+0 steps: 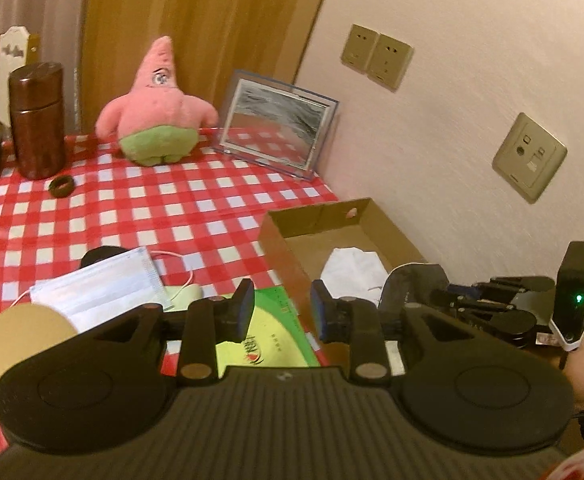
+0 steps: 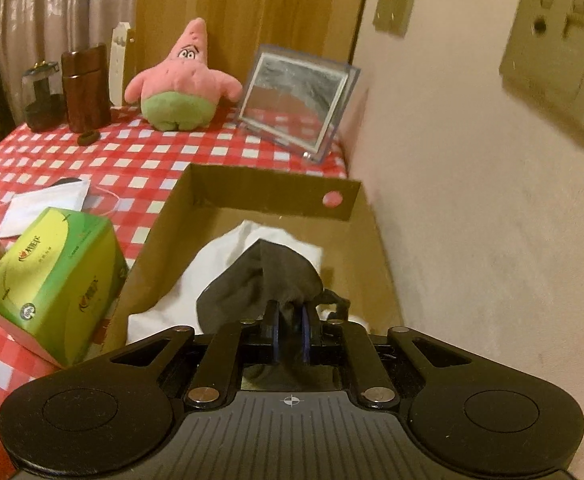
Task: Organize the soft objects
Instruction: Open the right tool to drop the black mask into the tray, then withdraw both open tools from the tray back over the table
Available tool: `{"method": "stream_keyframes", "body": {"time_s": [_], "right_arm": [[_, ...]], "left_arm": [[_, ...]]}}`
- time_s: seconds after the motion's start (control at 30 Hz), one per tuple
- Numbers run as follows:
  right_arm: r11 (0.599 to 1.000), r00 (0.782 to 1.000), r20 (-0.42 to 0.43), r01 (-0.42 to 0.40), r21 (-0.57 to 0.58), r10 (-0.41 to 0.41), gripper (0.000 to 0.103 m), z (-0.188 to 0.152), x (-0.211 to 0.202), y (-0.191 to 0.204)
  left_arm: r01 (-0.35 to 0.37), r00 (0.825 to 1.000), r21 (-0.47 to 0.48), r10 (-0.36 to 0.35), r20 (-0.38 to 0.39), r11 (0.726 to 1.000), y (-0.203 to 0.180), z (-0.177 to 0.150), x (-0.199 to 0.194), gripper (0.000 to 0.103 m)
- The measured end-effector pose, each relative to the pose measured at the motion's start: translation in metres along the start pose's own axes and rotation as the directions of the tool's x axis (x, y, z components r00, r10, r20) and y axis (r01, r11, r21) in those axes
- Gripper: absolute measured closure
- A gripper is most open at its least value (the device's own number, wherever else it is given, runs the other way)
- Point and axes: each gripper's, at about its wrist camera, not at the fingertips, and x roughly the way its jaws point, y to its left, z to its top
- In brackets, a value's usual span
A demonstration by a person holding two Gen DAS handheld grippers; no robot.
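Right gripper [image 2: 290, 334] jaws clamp dark grey soft cloth [image 2: 265, 280] over white cloth [image 2: 219, 256] inside open brown cardboard box [image 2: 269, 188]. Left gripper [image 1: 281, 304] jaws parted, empty, above red-checked worktop [image 1: 131, 208]; box at 1 o'clock.

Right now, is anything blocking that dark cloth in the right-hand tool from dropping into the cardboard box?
Nothing visible blocks it. The dark cloth, pinched in the right gripper, already hangs inside the cardboard box, right over the white cloth lying on the bottom. The green tissue pack sits outside the box's left wall.
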Motion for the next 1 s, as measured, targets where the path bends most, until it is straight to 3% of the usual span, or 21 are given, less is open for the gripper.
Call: {"method": "stream_keyframes", "body": {"time_s": [0.07, 0.1, 0.13, 0.53, 1.0], "right_arm": [[1.0, 1.0, -0.018, -0.011, 0.028, 0.011, 0.067, -0.003, 0.002, -0.001], [0.999, 1.0, -0.025, -0.016, 0.04, 0.017, 0.05, -0.005, 0.002, -0.002], [0.999, 0.999, -0.027, -0.022, 0.049, 0.023, 0.042, -0.007, 0.001, -0.001], [0.992, 0.996, -0.081, -0.013, 0.125, 0.023, 0.041, -0.029, -0.025, 0.001], [0.983, 0.998, -0.065, 0.002, 0.184, 0.01, 0.041, -0.044, -0.089, 0.015]], "left_arm": [[-0.006, 1.0, -0.004, 0.006, 0.001, 1.0, 0.003, -0.003, -0.004, 0.076], [-0.009, 1.0, -0.005, 0.009, 0.001, 1.0, 0.004, -0.005, -0.006, 0.076], [-0.01, 1.0, -0.006, 0.01, 0.0, 1.0, 0.004, -0.006, -0.008, 0.076], [-0.041, 0.999, -0.029, 0.042, 0.02, 0.999, 0.01, -0.017, -0.038, 0.074], [-0.065, 0.995, -0.042, 0.068, 0.076, 0.997, 0.008, -0.028, -0.092, 0.072]]}}
